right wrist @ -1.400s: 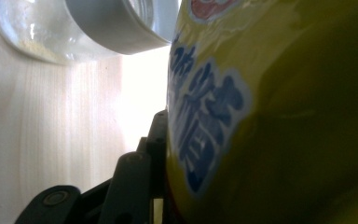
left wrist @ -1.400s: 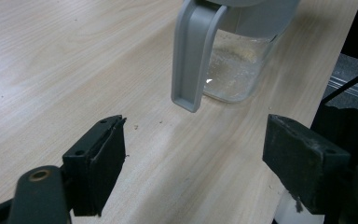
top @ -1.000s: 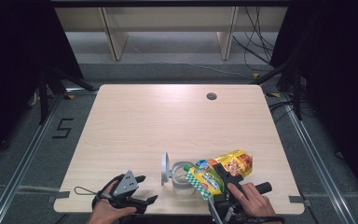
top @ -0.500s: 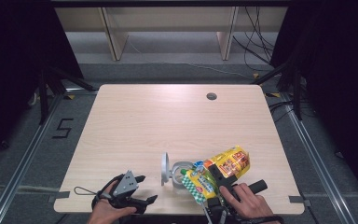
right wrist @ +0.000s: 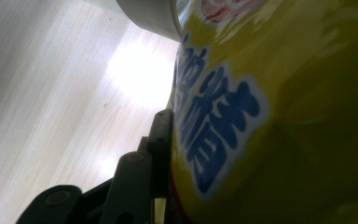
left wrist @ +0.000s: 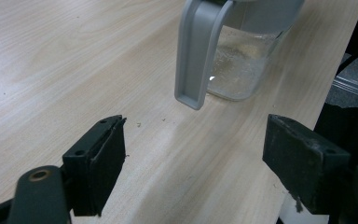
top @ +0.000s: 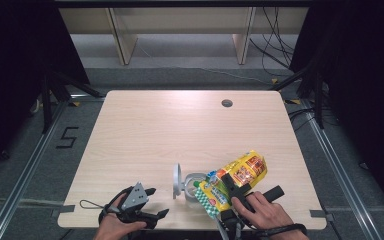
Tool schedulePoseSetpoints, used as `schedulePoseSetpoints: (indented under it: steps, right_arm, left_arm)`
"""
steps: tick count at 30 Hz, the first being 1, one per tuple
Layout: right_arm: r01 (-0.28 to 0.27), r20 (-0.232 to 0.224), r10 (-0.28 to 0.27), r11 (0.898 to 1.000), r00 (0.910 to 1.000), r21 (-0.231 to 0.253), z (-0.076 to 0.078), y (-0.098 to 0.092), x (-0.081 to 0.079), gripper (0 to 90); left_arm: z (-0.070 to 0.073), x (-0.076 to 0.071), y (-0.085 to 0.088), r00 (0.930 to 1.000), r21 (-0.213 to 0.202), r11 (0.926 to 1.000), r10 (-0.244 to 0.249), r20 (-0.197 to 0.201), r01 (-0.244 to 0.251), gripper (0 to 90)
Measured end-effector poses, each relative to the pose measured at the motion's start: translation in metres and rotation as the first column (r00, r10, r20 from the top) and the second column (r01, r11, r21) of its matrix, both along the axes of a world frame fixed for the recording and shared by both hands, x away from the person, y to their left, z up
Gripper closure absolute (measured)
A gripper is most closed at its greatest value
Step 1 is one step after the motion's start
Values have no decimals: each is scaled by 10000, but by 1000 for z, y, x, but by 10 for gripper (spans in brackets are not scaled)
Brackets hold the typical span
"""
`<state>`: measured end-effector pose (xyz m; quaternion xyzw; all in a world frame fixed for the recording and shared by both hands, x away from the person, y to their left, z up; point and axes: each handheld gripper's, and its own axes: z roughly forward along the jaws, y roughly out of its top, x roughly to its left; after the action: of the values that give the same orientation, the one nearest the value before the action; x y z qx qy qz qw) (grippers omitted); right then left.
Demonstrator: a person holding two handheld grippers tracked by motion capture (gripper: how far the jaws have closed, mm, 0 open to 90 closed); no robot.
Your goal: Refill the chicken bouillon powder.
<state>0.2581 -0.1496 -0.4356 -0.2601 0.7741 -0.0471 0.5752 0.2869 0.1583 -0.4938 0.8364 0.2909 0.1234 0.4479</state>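
A yellow snack bag [top: 242,172] with a green end lies tilted over a clear container [top: 194,183] near the table's front edge. My right gripper [top: 236,185] is shut on the bag; in the right gripper view one black finger [right wrist: 161,135] presses the bag's yellow side [right wrist: 279,116], and the other finger is hidden behind it. The container's grey lid [top: 176,180] stands up on its left. My left gripper [top: 158,201] rests at the front left, open and holding nothing. Its jaws [left wrist: 196,158] point at the container [left wrist: 242,65] and its grey handle [left wrist: 198,51].
The wooden table [top: 180,130] has a round cable hole [top: 227,103] at the back right. Tape strips mark the front corners [top: 62,211]. Dark floor, rails and a shelf frame surround the table.
The bag has tilted a little, its far end slightly higher and its green end closer to the container. The left gripper has stayed where it was.
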Motion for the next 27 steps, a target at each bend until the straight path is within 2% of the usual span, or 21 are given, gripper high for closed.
schedulePoseSetpoints:
  steps: [4, 7, 8, 9, 13, 15, 19, 20, 21, 22, 23, 24, 25, 26, 27]
  right_arm:
    - [62, 59, -61, 9996, 10000, -260, 1, 0, 0, 666]
    - [-77, 125, 82, 9992, 9999, -400, 2, 1, 0, 666]
    - [-349, 182, 361, 9973, 9992, -646, 3, 1, 2, 666]
    - [-369, 189, 382, 9971, 9991, -658, 3, 2, 2, 666]
    - [-407, 266, 439, 9930, 9987, -1105, 7, 2, 2, 667]
    - [-205, 226, 224, 9964, 9995, -821, 5, 1, 0, 666]
    - [-250, 243, 274, 9953, 9993, -937, 6, 1, 1, 666]
    - [-466, 335, 516, 9897, 9981, -1354, 8, 2, 2, 666]
    - [-422, 377, 477, 9898, 9982, -1364, 6, 2, 1, 667]
    - [-330, 409, 382, 9921, 9984, -1211, 5, 2, 0, 666]
    - [-413, 406, 469, 9906, 9981, -1303, 5, 3, 0, 667]
    - [-423, 388, 479, 9903, 9981, -1326, 5, 3, -1, 666]
    - [-447, 372, 501, 9899, 9981, -1342, 5, 3, -1, 667]
    - [-548, 385, 611, 9875, 9974, -1476, 6, 3, 0, 667]
    - [-458, 399, 514, 9903, 9979, -1314, 5, 3, 0, 667]
  left_arm:
    - [0, 0, -1, 10000, -86, 10000, 24, -24, -24, 204]
    - [0, 0, 0, 10000, -10, 10000, 26, -23, -26, 204]
    - [0, 1, 0, 10000, 163, 9999, -9, 14, 9, 204]
    - [-1, 0, -1, 10000, -26, 10000, 24, 33, -24, 204]
    - [-1, 0, -1, 10000, -38, 10000, 43, 18, -43, 205]
    - [-1, 0, -1, 10000, -45, 10000, 34, 29, -34, 204]
    - [-1, 0, -1, 10000, -49, 10000, 5, 12, -5, 204]
    - [-1, 0, -1, 10000, -3, 10000, 48, 2, -48, 204]
    - [-1, 1, 0, 10000, 128, 9999, 47, 29, -47, 204]
    - [-1, 0, -1, 10000, -19, 10000, 71, -14, -71, 204]
    - [-1, 0, -1, 10000, -4, 10000, 64, -6, -64, 204]
    - [0, 1, 0, 10000, 219, 9998, 7, 49, -8, 204]
    - [0, 1, 0, 10000, 219, 9998, 7, 49, -8, 204]
    - [-1, 1, 0, 10000, 143, 9999, 44, 36, -44, 204]
    - [-1, 0, -1, 10000, -23, 10000, 58, -18, -58, 204]
